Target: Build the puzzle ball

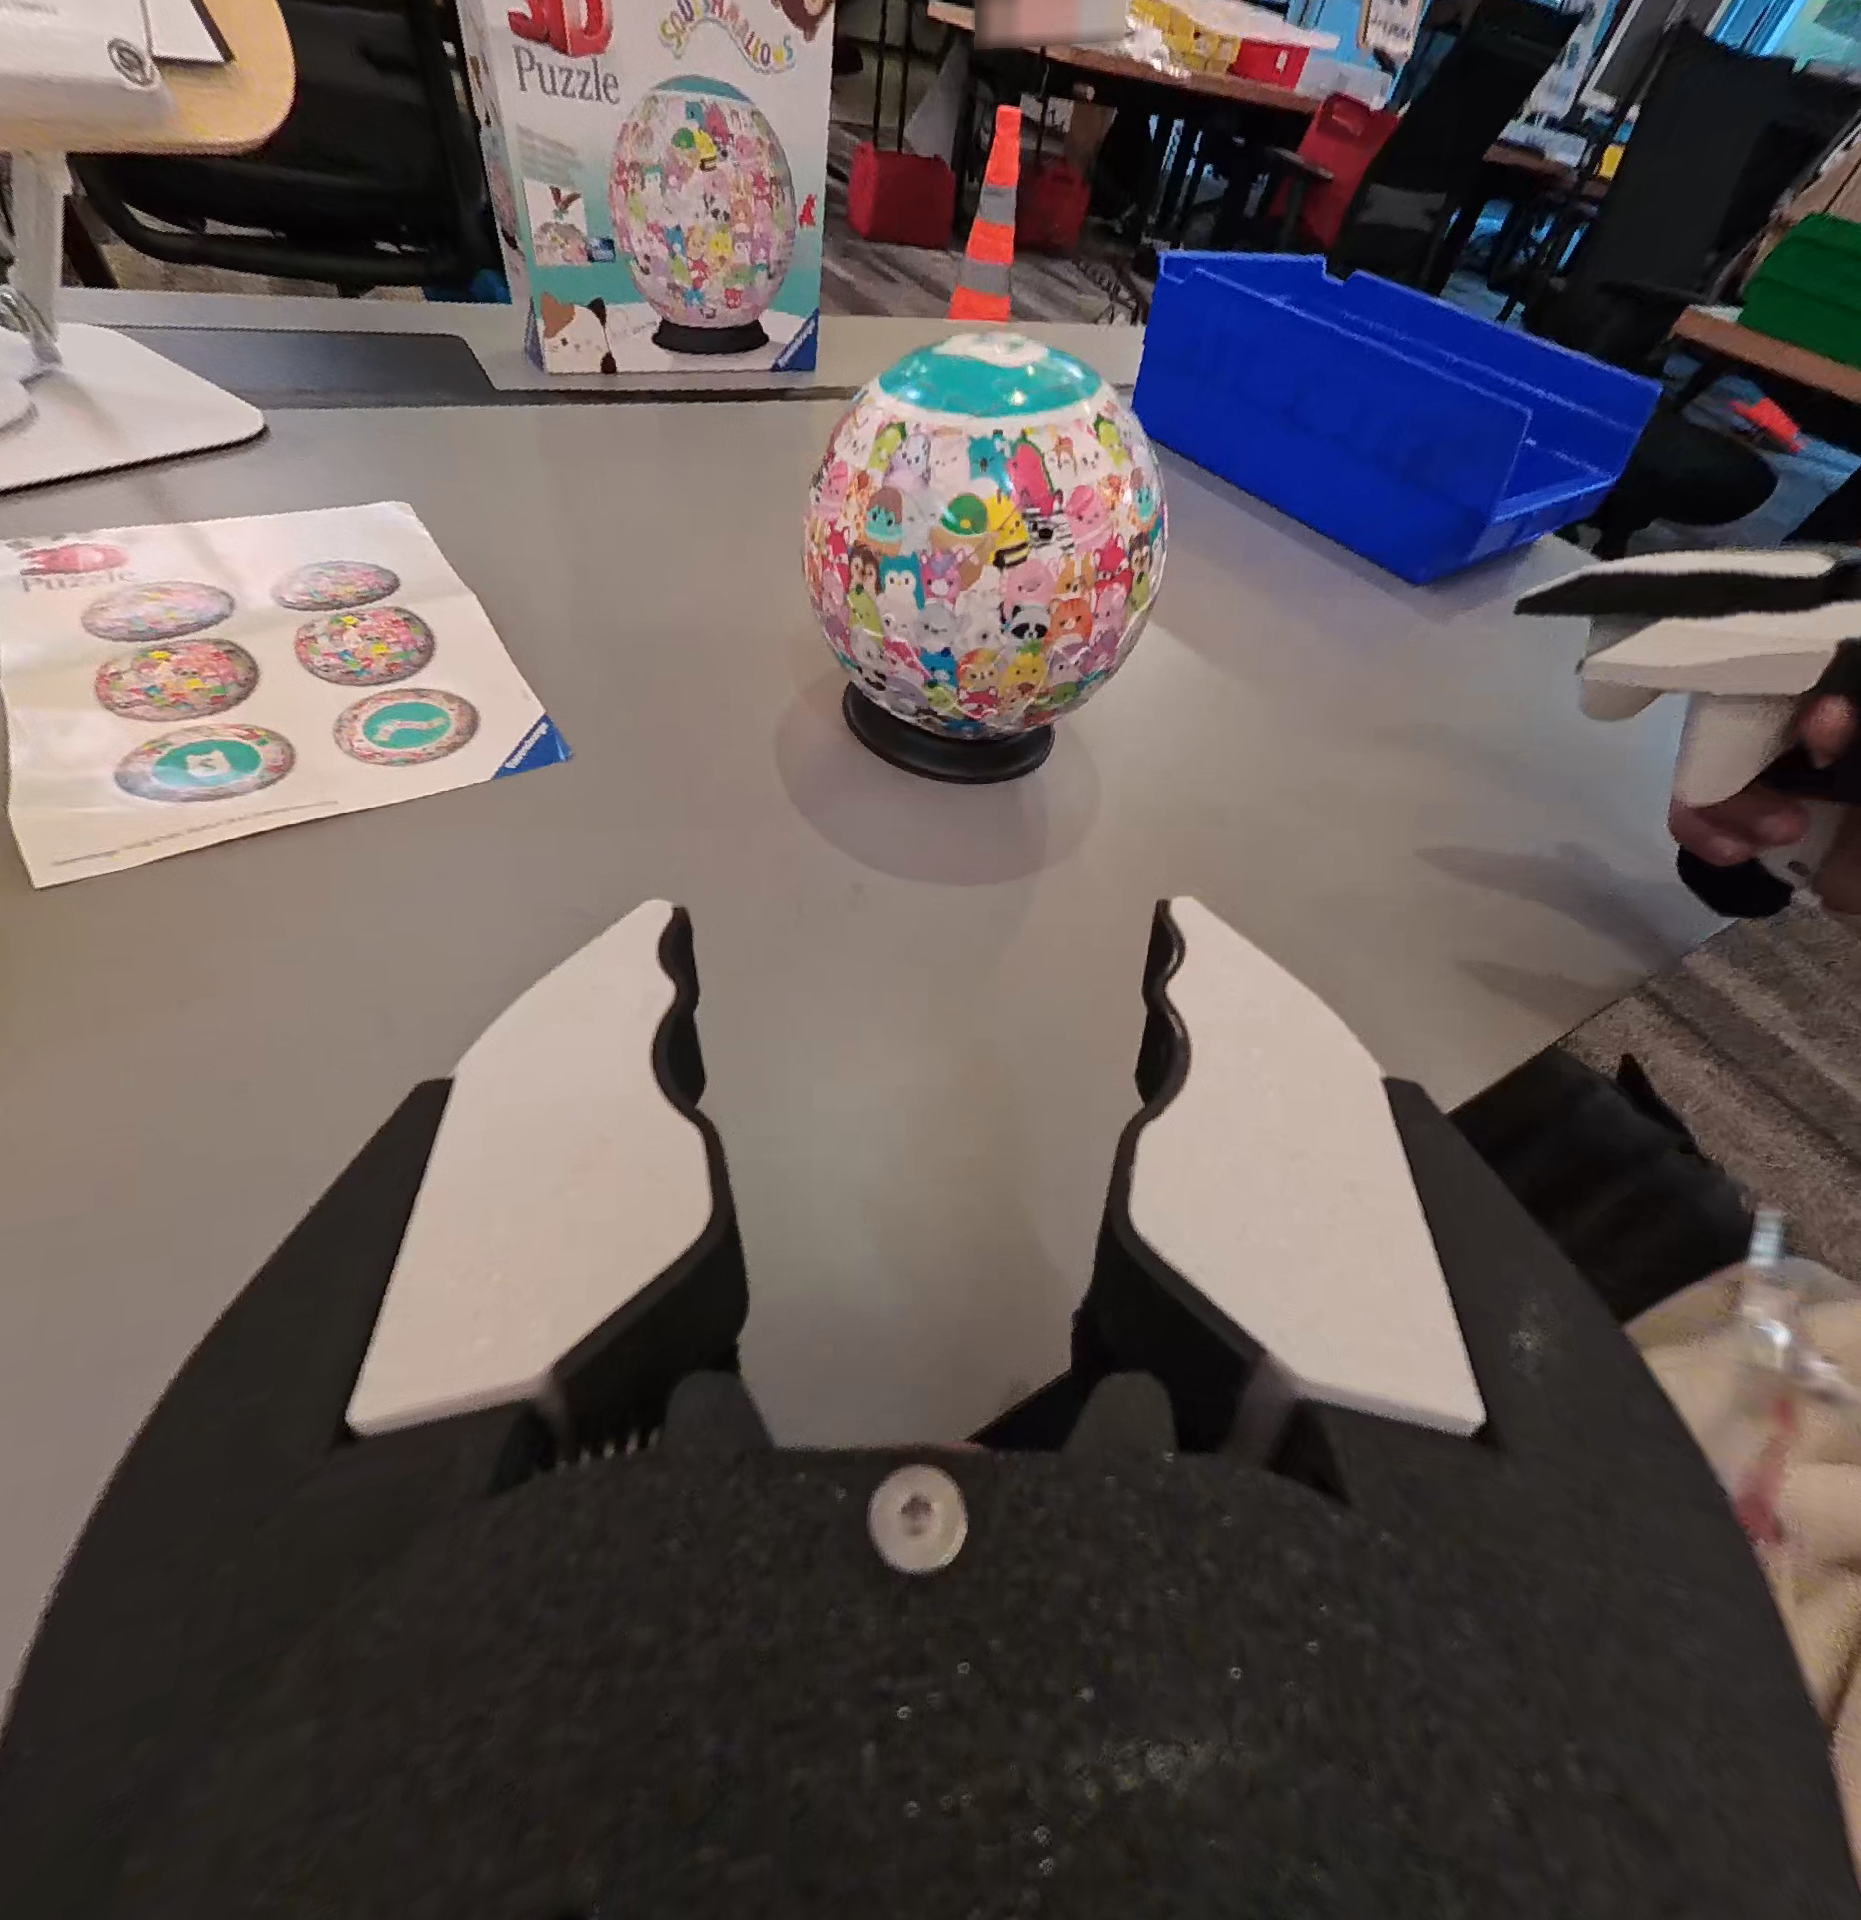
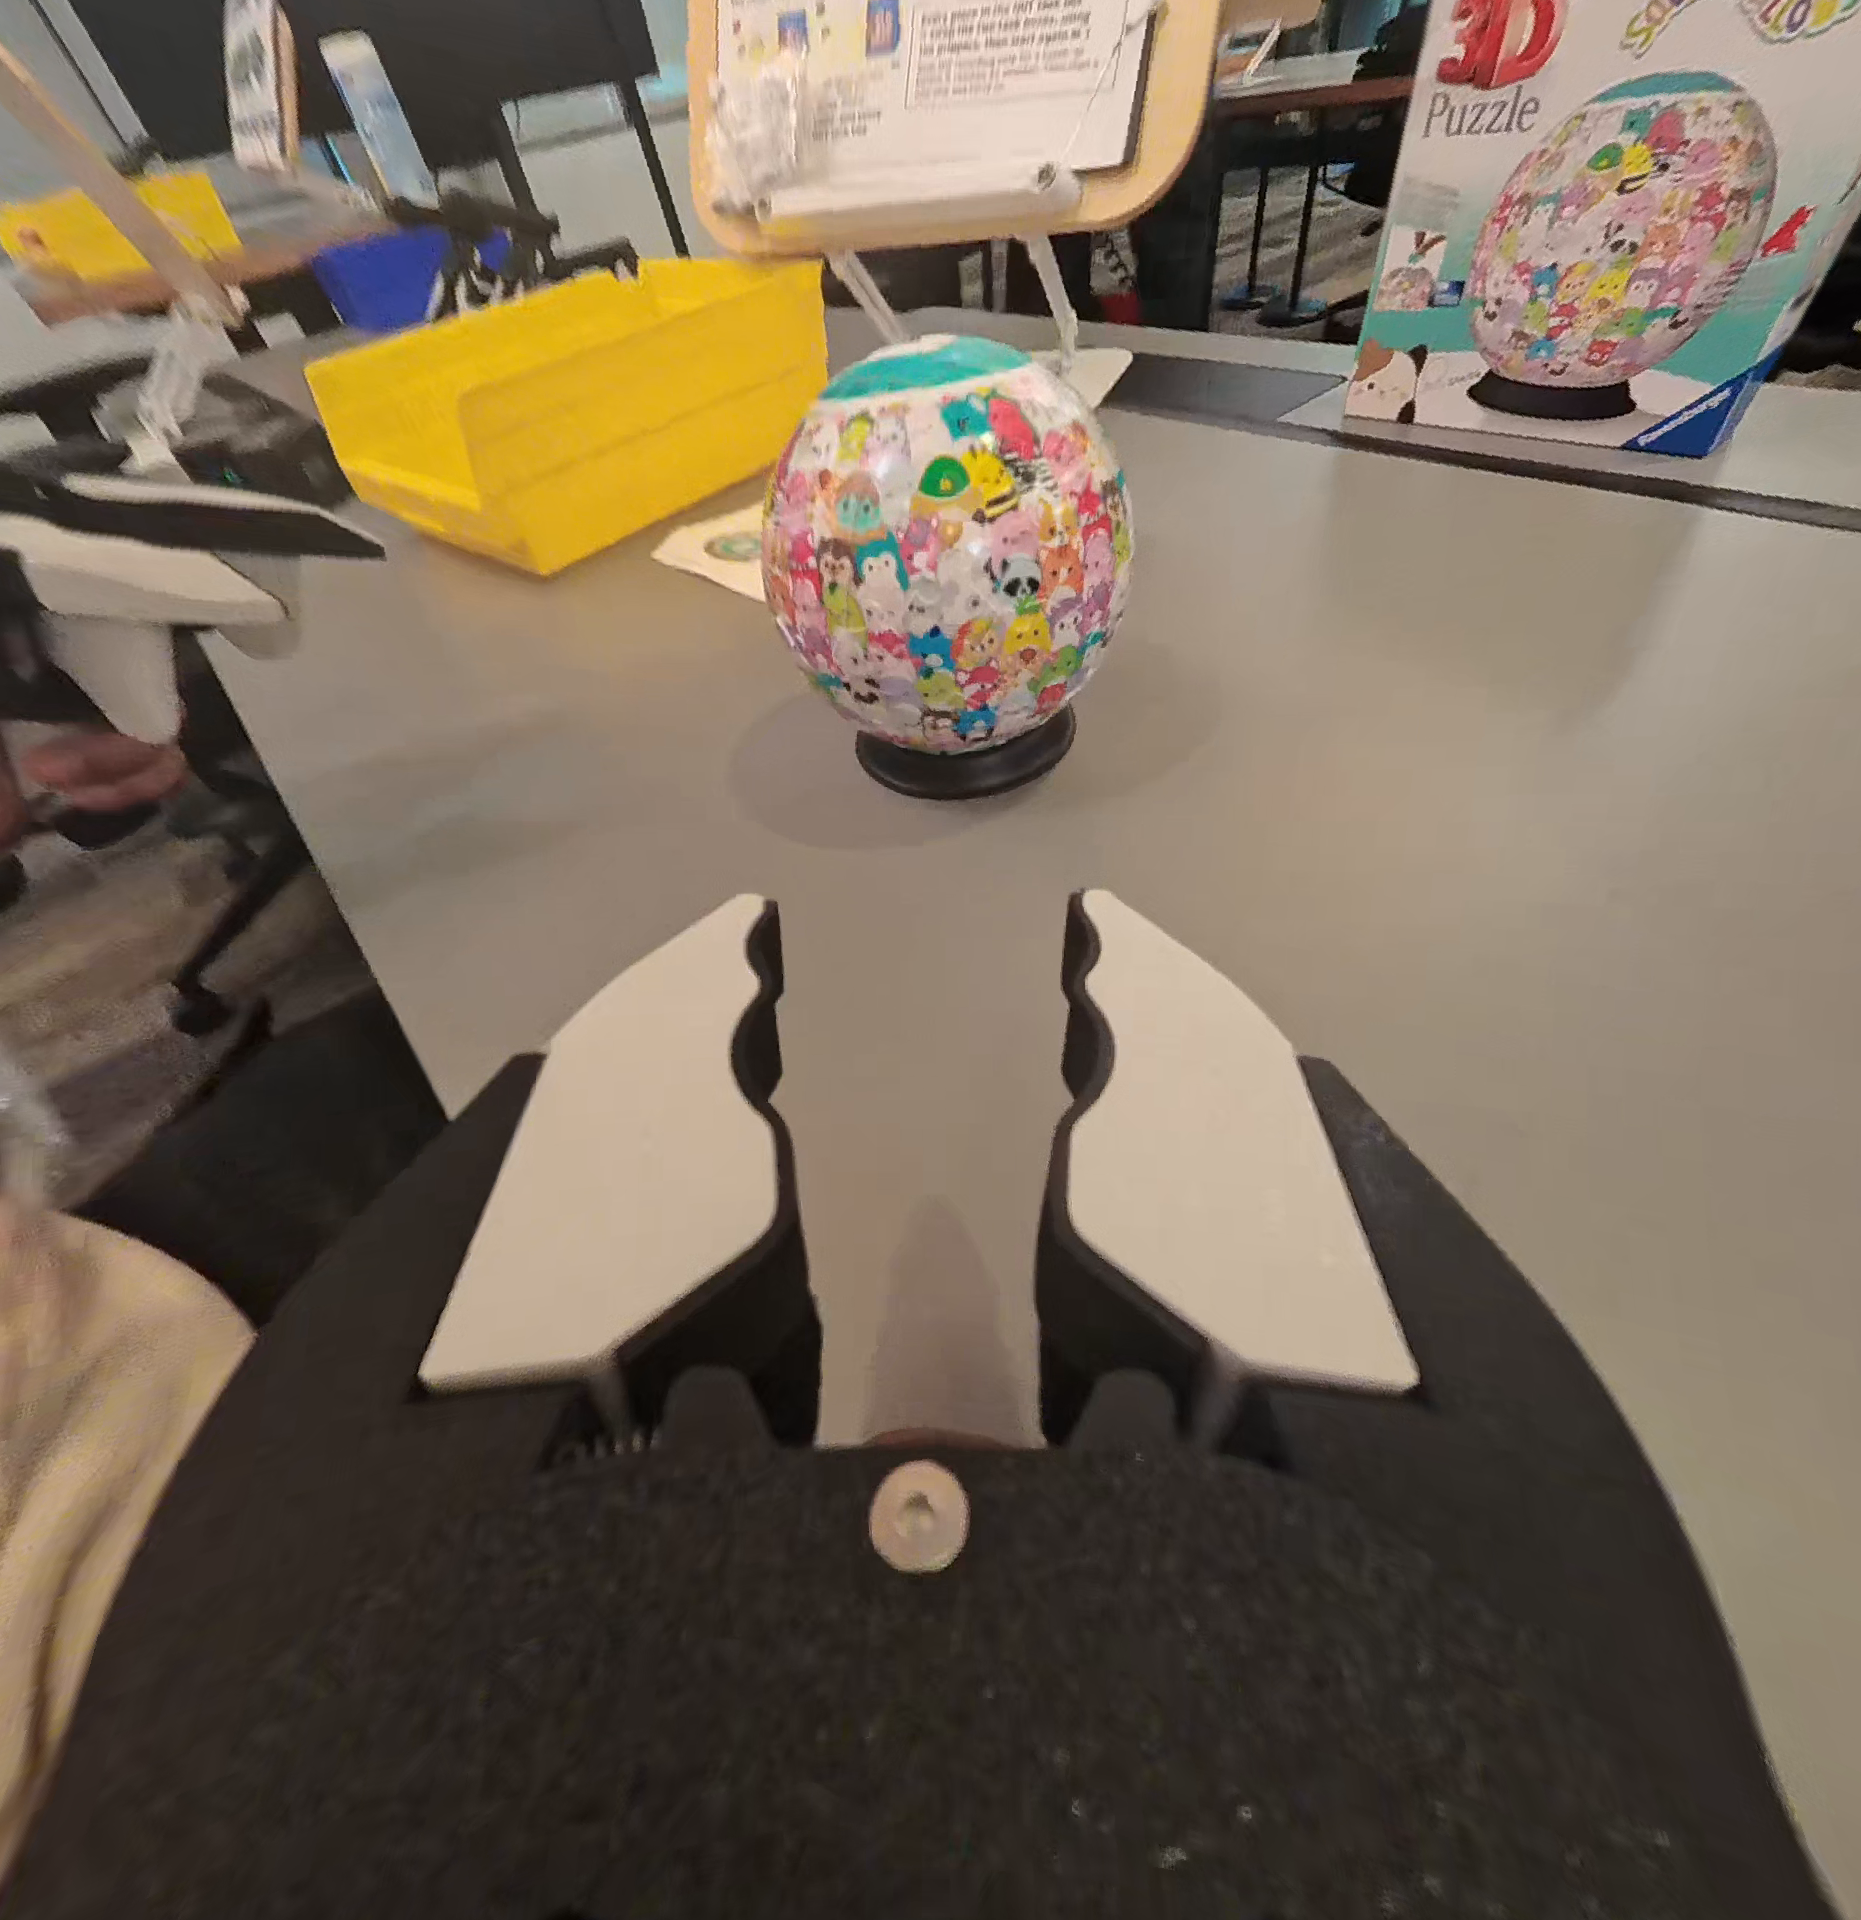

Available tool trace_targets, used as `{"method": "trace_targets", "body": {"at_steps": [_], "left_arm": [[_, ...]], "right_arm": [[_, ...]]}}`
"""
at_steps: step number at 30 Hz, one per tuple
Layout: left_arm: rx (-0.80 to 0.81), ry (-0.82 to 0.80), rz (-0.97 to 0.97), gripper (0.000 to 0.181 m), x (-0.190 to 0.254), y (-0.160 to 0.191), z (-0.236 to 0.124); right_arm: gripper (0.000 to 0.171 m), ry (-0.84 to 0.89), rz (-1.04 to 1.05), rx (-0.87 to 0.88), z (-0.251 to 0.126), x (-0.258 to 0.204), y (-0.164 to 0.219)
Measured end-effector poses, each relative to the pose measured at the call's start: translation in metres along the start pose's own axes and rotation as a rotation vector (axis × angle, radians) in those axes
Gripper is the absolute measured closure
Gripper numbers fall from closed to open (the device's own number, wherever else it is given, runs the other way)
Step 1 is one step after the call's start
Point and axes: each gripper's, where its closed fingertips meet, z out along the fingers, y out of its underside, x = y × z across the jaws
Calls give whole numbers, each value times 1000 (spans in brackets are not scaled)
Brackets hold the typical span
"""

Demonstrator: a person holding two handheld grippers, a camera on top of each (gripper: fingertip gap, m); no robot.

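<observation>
Puzzle ball point(image 1: 983, 551) sits assembled on black stand point(image 1: 947, 743), grey surface point(image 1: 593, 987). Left claw point(image 1: 921, 914) wide open, empty; right claw point(image 2: 921, 904) part open, empty, both near the ball.

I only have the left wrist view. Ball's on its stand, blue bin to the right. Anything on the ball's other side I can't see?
Observer: Yes, a yellow bin sits on the table there, apart from the ball.
Operator: Right tongs, open or shut? I only see them side-on.
Observer: Open; the right tongs hold nothing and point at the ball.
Operator: Loose pieces in the yellow bin?
Observer: Cannot tell; its front wall hides the inside.
</observation>
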Motion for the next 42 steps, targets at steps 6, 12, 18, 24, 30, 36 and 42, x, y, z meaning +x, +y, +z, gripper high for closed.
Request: {"method": "trace_targets", "body": {"at_steps": [6,12,18,24,30,36,42], "left_arm": [[-8,-1,-7,100,0,4,-4],[5,20,-47,100,2,3,-8],[-5,16,-34,100,3,4,-6],[-12,19,-29,100,5,6,-5],[-18,20,-27,99,6,7,-4],[-18,22,-29,99,6,7,-4],[-25,27,-32,99,6,8,-3]], "right_arm": [[122,-1,-25,0,3,-7,-2],[123,7,-21,0,2,-6,-2],[124,9,-37,-15,4,-7,1],[126,6,-40,-23,3,-8,2],[127,6,-57,-33,4,-9,4],[127,3,-57,-39,5,-10,5],[127,-1,-58,-48,6,-10,6]]}}
